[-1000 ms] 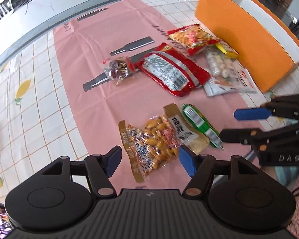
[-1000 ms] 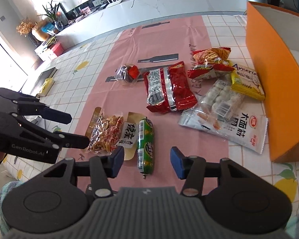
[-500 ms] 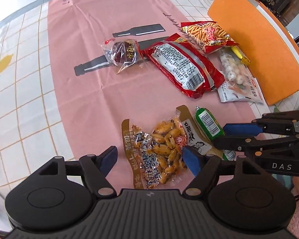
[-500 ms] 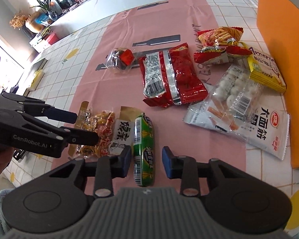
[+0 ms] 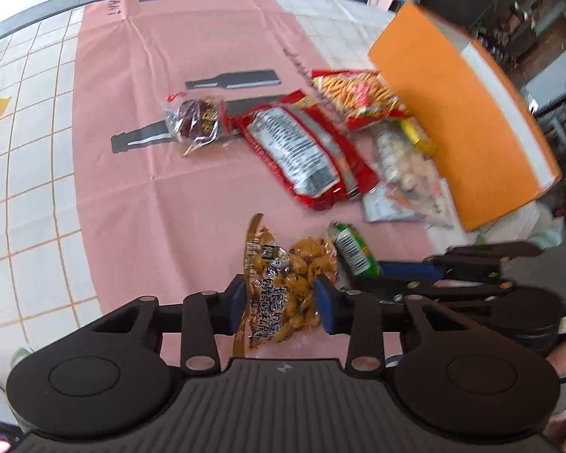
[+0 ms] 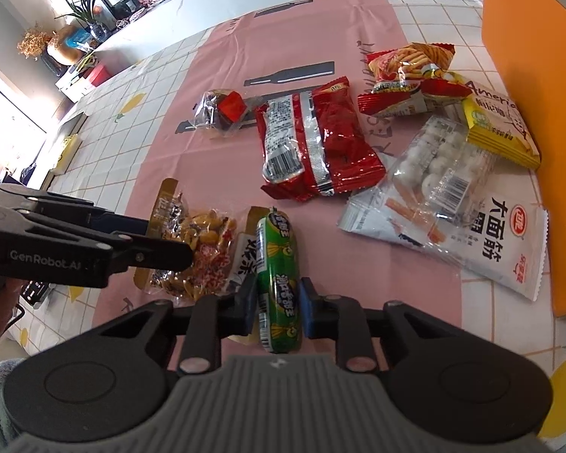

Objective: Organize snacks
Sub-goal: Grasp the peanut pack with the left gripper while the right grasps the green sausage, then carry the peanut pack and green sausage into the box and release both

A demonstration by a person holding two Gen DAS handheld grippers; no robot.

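Both claws tilt steeply down over the counter [image 6: 169, 87], the left claw [image 5: 281, 304] closing on the peanut packet [image 5: 286, 287] between its pads, the right claw [image 6: 277, 304] clamped on the green sausage [image 6: 277, 283] just beside that packet.

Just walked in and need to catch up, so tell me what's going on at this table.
A person is sorting snacks with a hand-held tool in each hand. The right tool is shut on a green sausage. The left tool is closing around a bag of peanuts, its pads at the bag's sides. Other snacks, including a red packet, lie loose on the pink cloth beside an orange box.
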